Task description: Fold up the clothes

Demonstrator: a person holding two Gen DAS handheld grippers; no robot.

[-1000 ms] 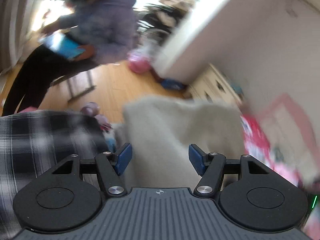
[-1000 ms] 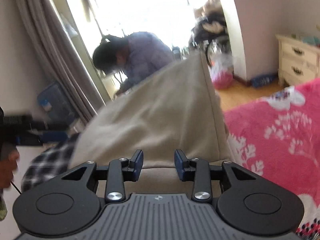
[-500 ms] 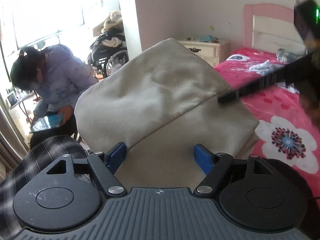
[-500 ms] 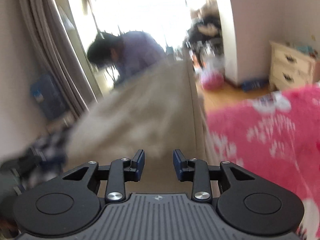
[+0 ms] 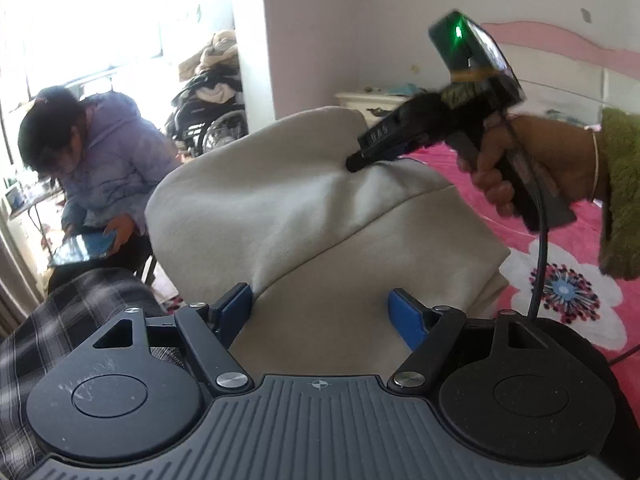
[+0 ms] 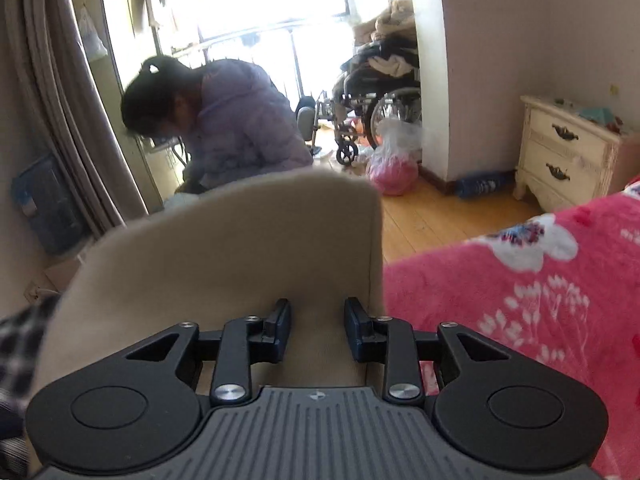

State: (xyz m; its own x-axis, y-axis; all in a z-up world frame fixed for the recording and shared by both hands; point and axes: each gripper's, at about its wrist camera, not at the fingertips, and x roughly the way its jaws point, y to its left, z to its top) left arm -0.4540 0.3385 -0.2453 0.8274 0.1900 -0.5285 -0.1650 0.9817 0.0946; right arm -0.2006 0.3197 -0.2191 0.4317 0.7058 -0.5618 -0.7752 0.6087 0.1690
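A large beige fleece garment [image 5: 280, 216] lies bunched over the edge of a bed with a pink flowered blanket [image 5: 568, 292], beside a black-and-white checked cloth [image 5: 60, 320].

From the left wrist camera, the left claw [image 5: 322, 308] sits low over the near part of the garment. Its blue-padded fingers [image 5: 236, 304] stand wide apart with the beige fabric lying between them, and neither pad presses on it.

Farther back in the same view, the right claw [image 5: 354, 166], held by a hand [image 5: 520, 160] in a green fuzzy sleeve [image 5: 620, 192], touches its tip to a raised fold of the garment. From the right wrist camera, the right claw's jaws are narrowing around a strip of the beige fabric near the garment's edge; a gap shows on each side, so no firm grip can be seen.

In the background, a seated person in a lilac padded jacket [image 6: 240, 120] bends forward near a bright window, with a wheelchair [image 6: 372, 112] and a cream bedside drawer unit [image 6: 568, 152] on the wooden floor [image 6: 432, 216].
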